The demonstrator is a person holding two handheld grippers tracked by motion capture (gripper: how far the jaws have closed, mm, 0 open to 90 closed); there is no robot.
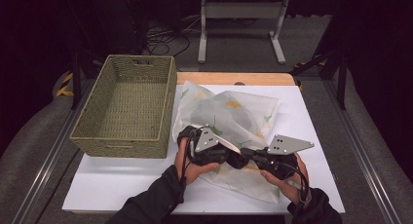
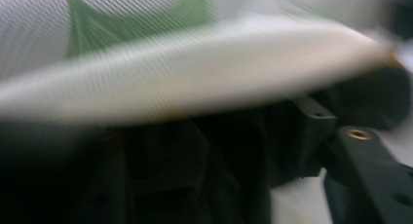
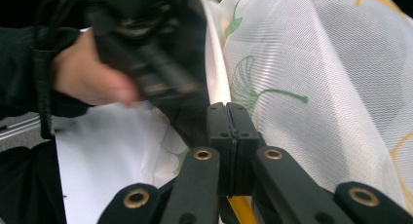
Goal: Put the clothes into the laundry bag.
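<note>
I had the right gripper [image 3: 229, 121] clamped shut at the mesh bag's [image 1: 243, 112] near edge, the part-open left gripper [image 1: 229, 156] just beside it, the basket [image 1: 104, 143] lying beyond that.

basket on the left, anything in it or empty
Empty: the high view looks into the woven basket and shows only its bare woven bottom.
</note>
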